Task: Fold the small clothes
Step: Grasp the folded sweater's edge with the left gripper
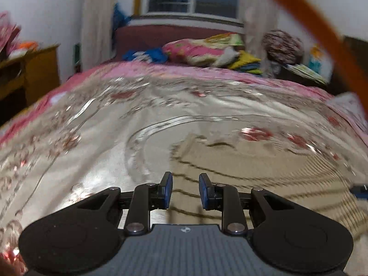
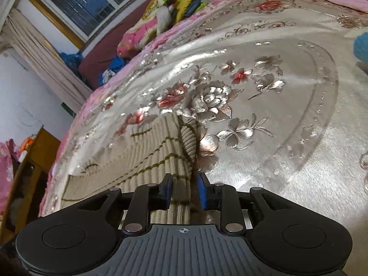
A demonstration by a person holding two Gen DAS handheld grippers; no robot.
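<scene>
Now your bed (image 2: 287,119) carries a satin floral cover, and the beige striped sweater (image 2: 147,151) lies flat on it. Your right gripper (image 2: 183,189) is part open, straddling the sweater's edge without pinching it. Your left gripper (image 1: 185,189) hangs part open and empty just above the knit (image 1: 264,172).

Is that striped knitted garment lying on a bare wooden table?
No, the beige ribbed knit garment with dark stripes lies on a shiny floral bedspread covering a bed.
</scene>
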